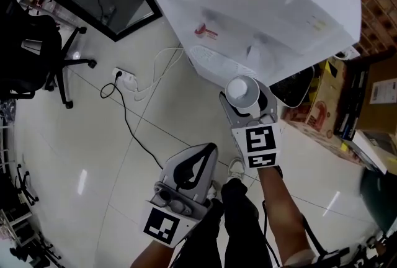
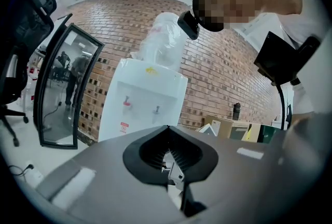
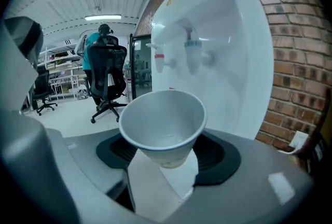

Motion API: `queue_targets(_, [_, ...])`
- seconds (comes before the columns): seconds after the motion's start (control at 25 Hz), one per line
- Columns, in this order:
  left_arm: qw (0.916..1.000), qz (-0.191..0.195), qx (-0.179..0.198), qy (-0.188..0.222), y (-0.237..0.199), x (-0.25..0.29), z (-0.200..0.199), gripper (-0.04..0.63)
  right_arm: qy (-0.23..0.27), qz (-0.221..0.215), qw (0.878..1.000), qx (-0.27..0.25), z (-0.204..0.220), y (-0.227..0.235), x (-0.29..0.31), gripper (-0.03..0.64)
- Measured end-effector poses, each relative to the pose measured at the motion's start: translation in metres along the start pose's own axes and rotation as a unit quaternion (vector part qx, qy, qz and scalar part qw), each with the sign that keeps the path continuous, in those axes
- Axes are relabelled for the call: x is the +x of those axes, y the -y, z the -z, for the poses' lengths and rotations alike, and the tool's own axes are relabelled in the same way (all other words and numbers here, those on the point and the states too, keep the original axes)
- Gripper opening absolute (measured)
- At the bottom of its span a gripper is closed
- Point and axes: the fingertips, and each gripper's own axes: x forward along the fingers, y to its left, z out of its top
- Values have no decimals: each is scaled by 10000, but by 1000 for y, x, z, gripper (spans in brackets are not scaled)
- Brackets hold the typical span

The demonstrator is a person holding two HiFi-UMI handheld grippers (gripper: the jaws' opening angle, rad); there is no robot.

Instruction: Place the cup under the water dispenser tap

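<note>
One paper cup [image 3: 163, 124]: I am holding it upright in the right hand-held gripper [image 3: 166, 154], jaws clamping its lower wall, just in front of the water dispenser [image 1: 260, 6], not yet under the tap [image 3: 192, 54]. I am judging it light, thin and crushable, best gripped gently near the base. The left hand-held gripper [image 1: 208, 150] is idling, jaws together, empty.

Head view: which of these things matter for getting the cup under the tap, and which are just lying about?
For the job: cup, held in the right claw; water dispenser; its taps.

Lying about: office chair; power strip with its cable; cardboard boxes. The left claw is shut and empty.
</note>
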Motion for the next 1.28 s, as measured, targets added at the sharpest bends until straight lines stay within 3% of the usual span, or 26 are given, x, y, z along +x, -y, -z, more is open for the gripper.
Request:
queue_targets(0.6, [9995,-245,173,44,-27,16,21,0,-383,230,9987,252,34,29,61,331])
queue_targets(0.88, [9995,-265,177,33,-28,15,25,0,-296,666,9953,632,34,37,69,333])
queue_targets(1.28, [9995,-251,177,7,-28,14,30,0,-90,572,9954,766,35,31,65,413])
